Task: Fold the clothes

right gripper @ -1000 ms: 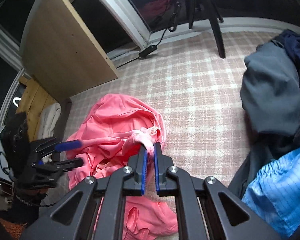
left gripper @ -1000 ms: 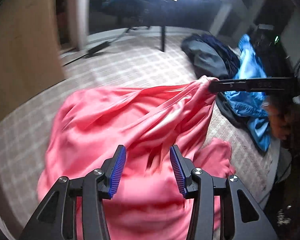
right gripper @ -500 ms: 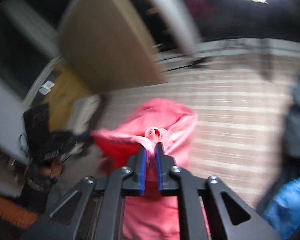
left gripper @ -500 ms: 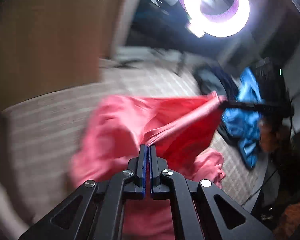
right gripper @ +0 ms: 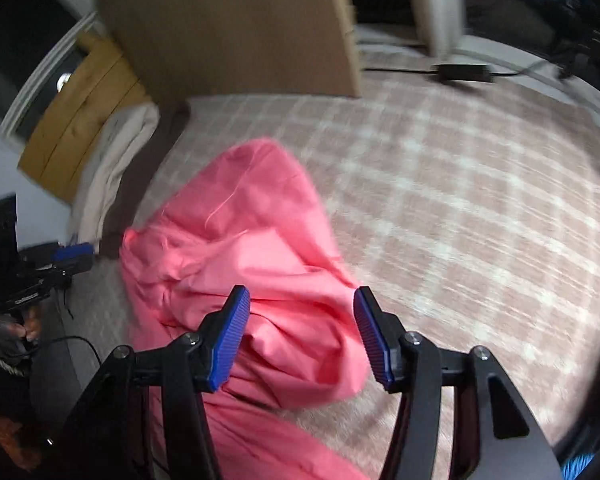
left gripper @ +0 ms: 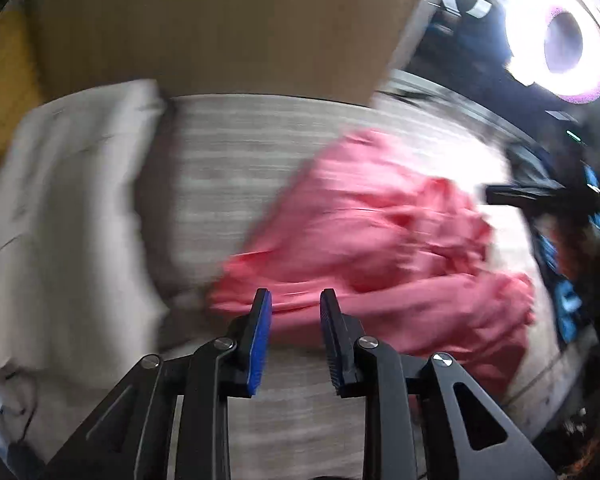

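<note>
From my left wrist camera, heavily blurred: my left gripper [left gripper: 295,300] sits at the bottom centre, its blue pads a narrow gap apart after just opening, with nothing pinched between them. The pink garment [left gripper: 380,248] lies crumpled just beyond the tips, spreading to the right of centre across a pale checked bedcover [left gripper: 228,168]. A white pillow [left gripper: 60,216] fills the left side. A tan wooden panel [left gripper: 220,24] spans the top, and a ring light [left gripper: 560,44] glares at the upper right. At the right edge, the dark tip of my other gripper reaches toward the garment, with blue fabric [left gripper: 568,300] behind it.

From my right wrist camera: my right gripper [right gripper: 302,306] stands at bottom centre, its jaws moderately wide and just opened, gripping nothing. The pink garment [right gripper: 244,248] lies bunched beneath and beyond them, left of centre, on the checked bedcover [right gripper: 460,208]. The wooden panel [right gripper: 228,24] rises at the upper left, with a yellow wooden piece [right gripper: 80,108] and the white pillow [right gripper: 116,160] below it. A black cable and adapter [right gripper: 460,72] lie at the top right. My left gripper [right gripper: 72,256] shows at the far left edge, clear of the cloth.
</note>
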The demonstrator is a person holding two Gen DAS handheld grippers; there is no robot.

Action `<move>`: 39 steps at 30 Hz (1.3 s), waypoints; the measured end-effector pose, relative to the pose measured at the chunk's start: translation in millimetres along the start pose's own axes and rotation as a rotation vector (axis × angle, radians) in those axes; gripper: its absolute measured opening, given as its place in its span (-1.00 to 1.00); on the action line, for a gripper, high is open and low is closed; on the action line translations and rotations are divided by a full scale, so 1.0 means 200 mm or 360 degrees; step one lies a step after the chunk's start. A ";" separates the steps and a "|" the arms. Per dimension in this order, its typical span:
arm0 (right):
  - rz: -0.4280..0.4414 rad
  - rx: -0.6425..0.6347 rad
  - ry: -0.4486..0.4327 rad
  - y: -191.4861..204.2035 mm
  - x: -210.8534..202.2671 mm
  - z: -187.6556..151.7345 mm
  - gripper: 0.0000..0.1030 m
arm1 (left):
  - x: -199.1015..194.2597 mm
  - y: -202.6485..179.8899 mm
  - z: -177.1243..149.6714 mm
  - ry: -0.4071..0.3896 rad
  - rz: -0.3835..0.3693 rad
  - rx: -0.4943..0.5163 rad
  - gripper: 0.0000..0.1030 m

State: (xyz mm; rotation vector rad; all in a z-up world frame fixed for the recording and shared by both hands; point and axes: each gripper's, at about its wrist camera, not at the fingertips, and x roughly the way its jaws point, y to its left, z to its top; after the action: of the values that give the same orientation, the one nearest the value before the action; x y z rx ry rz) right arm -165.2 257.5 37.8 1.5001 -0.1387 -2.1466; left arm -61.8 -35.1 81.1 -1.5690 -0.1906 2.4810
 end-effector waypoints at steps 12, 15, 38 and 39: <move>0.0078 -0.0084 0.0012 0.00 0.00 0.06 0.03 | 0.32 -0.31 0.16 0.0130 -0.0241 0.0339 -0.91; 0.0033 -0.0071 -0.0039 -0.04 0.03 0.18 0.03 | 0.13 -0.20 0.10 0.0044 -0.0297 0.0222 -0.91; 0.0079 -0.0126 -0.1013 0.43 -1.34 0.12 -0.93 | -0.91 -0.04 0.23 -0.0633 -0.0053 0.0268 -0.91; 0.0055 -0.0153 -0.1069 0.48 -1.46 0.08 -0.93 | -0.99 -0.08 0.26 -0.0682 -0.0044 0.0321 -0.91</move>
State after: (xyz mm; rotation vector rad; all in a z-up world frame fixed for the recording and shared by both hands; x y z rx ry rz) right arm -71.9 306.4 326.3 0.6693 -0.2836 -2.5028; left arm -24.0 -66.7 281.0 -0.9402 -0.0209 2.6846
